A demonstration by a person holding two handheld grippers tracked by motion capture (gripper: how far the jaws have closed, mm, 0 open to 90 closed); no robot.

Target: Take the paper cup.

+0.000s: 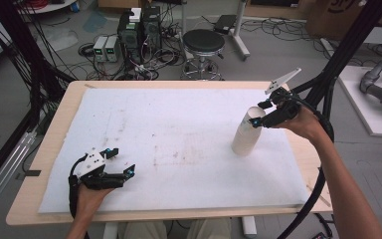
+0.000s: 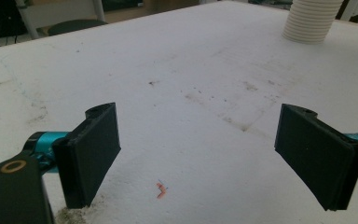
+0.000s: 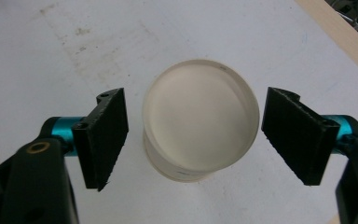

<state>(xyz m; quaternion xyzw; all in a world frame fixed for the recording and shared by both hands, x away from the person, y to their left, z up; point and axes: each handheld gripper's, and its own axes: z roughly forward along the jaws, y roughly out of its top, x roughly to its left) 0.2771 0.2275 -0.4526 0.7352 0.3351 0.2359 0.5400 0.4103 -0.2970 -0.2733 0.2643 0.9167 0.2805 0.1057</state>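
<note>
Right gripper view: the cup stack (image 3: 200,123) stands between the right hand-held gripper's (image 3: 193,135) parted jaws.

In the left gripper view the stack of cups (image 2: 310,21) gets chopped off by the top edge, so you can't see its upper part. From the right gripper view, looking down into its top, the stack's base is hidden behind its own rim. Person's arms run off the bottom of the high view.

left claw (image 1: 122,162) spread, right claw (image 1: 258,115) spread
</note>
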